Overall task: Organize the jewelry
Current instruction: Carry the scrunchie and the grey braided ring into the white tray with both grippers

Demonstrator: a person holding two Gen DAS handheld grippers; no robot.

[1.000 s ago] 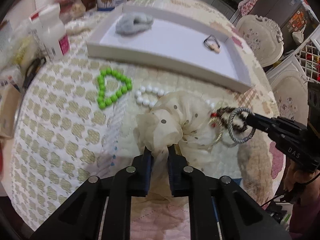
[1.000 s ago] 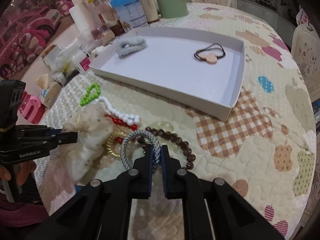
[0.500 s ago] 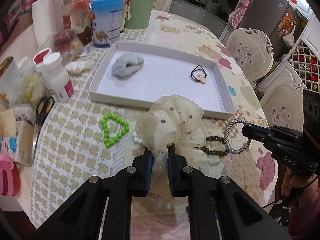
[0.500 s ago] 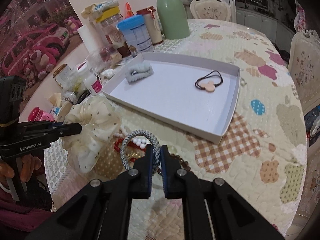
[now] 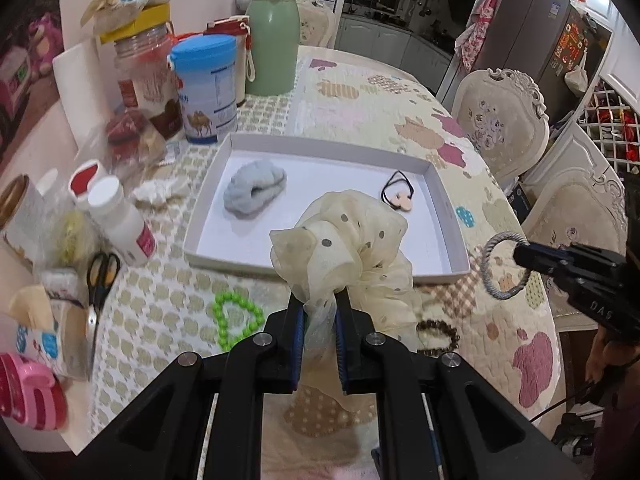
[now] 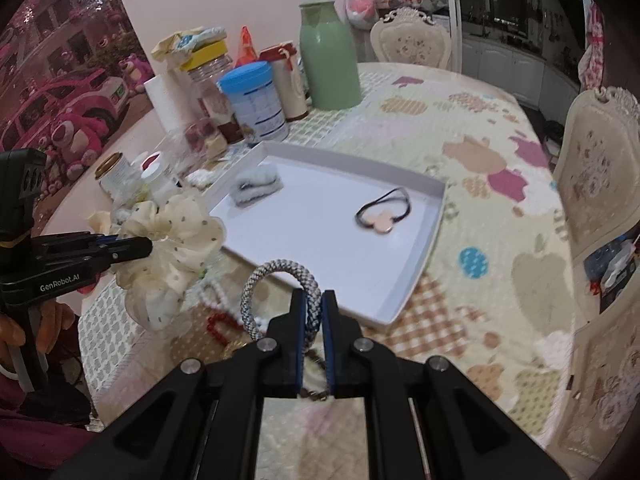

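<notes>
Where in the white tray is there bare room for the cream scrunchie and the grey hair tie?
The white tray is bare between the blue-grey scrunchie at its left and the black hair tie at right, and along its near wall. The cloth before it, with green beads, is crowded.

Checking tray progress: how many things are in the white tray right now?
2: a grey scrunchie at the tray's left and a black hair tie at its right. The cream scrunchie may hide part of the tray.
</notes>
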